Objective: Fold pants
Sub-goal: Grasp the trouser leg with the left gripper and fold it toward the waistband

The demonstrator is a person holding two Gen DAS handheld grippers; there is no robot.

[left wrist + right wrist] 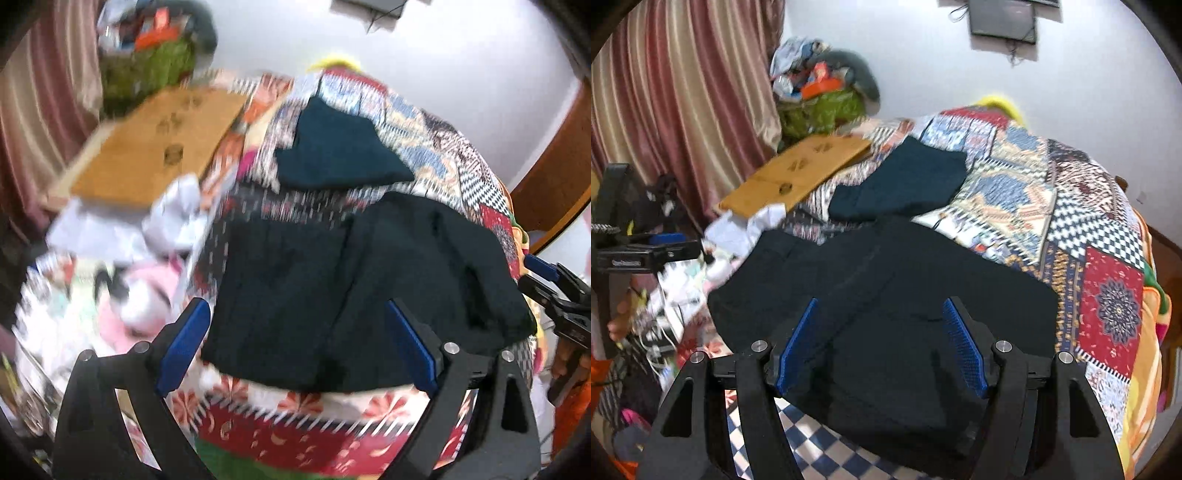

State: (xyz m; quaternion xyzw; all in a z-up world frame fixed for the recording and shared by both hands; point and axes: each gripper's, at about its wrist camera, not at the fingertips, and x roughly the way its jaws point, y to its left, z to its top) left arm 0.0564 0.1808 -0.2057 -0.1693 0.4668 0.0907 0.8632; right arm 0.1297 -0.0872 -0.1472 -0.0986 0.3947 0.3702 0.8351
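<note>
Two grippers are counted, each with two blue pads. In the left wrist view the left gripper (295,347) is seen at the bottom of the frame, jaws spread wide, nothing between the pads; the picture is smeared. In the right wrist view the right gripper (882,345) is seen at the bottom centre, jaws parted about midway, hanging above dark cloth with no pinch visible.

One pair of black pants (879,295) is laid flat in the centre of the frame, on a patchwork bedspread (1108,306). Beyond it, in the upper middle, one folded dark teal garment (905,184) is noted, lying apart from the pants on the same bedspread.

One brown cardboard sheet (798,173) is seen at centre left, printed marks too blurred to read. Further back: one striped curtain (683,92) upper left, one heap of clutter (820,92) against the white wall, one dark frame (1003,18) at the top edge.

No legible writing is found.
</note>
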